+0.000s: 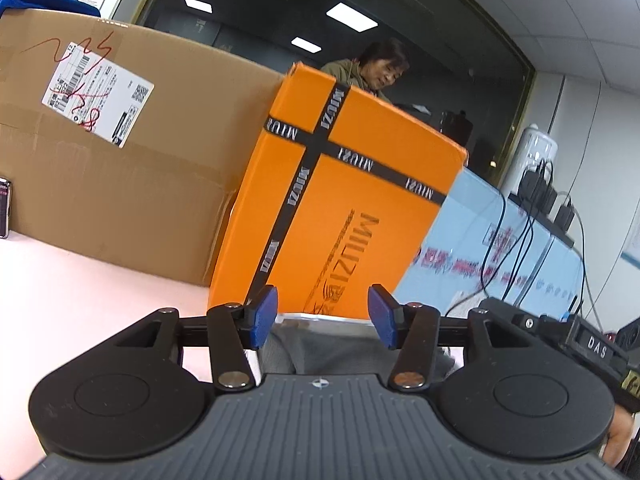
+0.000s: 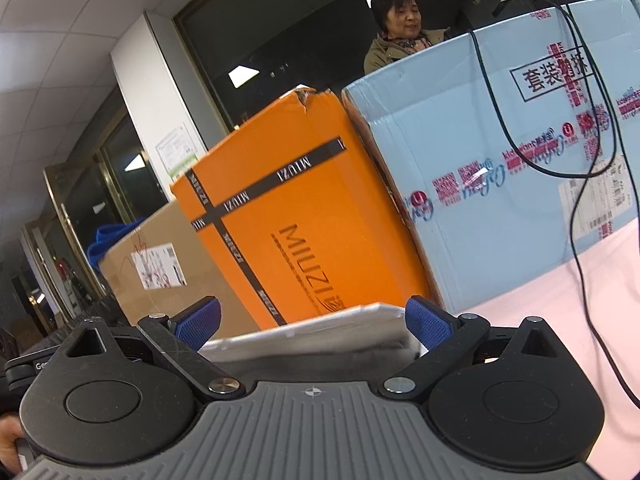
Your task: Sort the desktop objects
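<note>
Currently both grippers, left gripper (image 1: 323,317) and right gripper (image 2: 312,322), spread-fingered, flank a clear-wrapped grey package (image 2: 320,334); next, clench and carry it.

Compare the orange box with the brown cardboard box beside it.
The orange box is glossy, crossed by black printed bands; the brown cardboard box is plain, with a white shipping label and red scribbles. The orange box leans; the brown one sits flat. Both stand on the pink tabletop.
</note>
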Available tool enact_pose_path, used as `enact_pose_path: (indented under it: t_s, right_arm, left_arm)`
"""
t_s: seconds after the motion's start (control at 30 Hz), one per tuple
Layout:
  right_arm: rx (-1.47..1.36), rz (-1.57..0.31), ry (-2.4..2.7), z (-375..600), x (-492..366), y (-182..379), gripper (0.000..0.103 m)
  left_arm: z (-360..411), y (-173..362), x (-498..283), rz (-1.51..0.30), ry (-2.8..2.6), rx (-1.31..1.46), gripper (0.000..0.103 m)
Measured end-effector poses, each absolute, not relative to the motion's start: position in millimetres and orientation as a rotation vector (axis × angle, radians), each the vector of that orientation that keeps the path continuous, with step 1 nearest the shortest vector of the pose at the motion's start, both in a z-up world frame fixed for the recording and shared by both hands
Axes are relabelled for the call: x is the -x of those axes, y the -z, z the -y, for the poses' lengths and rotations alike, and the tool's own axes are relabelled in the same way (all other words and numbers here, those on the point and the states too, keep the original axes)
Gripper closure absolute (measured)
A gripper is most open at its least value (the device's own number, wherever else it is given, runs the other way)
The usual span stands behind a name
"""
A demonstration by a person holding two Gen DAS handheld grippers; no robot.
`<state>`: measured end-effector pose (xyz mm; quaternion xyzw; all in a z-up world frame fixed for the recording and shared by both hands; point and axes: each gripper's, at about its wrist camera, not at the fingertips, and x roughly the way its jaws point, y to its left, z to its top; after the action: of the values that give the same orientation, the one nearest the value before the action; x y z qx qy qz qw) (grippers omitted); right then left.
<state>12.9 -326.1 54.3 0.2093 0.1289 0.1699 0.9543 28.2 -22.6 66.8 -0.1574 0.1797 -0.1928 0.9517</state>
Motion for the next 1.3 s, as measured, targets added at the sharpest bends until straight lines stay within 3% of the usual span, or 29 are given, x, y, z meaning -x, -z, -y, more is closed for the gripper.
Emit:
enact_pose_path:
  t_s: [1.0,1.3]
  right_arm:
    - [-0.266,-0.376,-0.204,323.6,-7.8,-17.9,0.002]
    - [-0.242,-0.364,-0.191,321.3,-5.7,-13.8,0.000]
  left_arm:
    - [28.1,-30.7,-22.6,-0.460,0.324,0.210,0.034]
    - [28.4,-26.7,-22.5,-0.450,0.299,0.201,0.024]
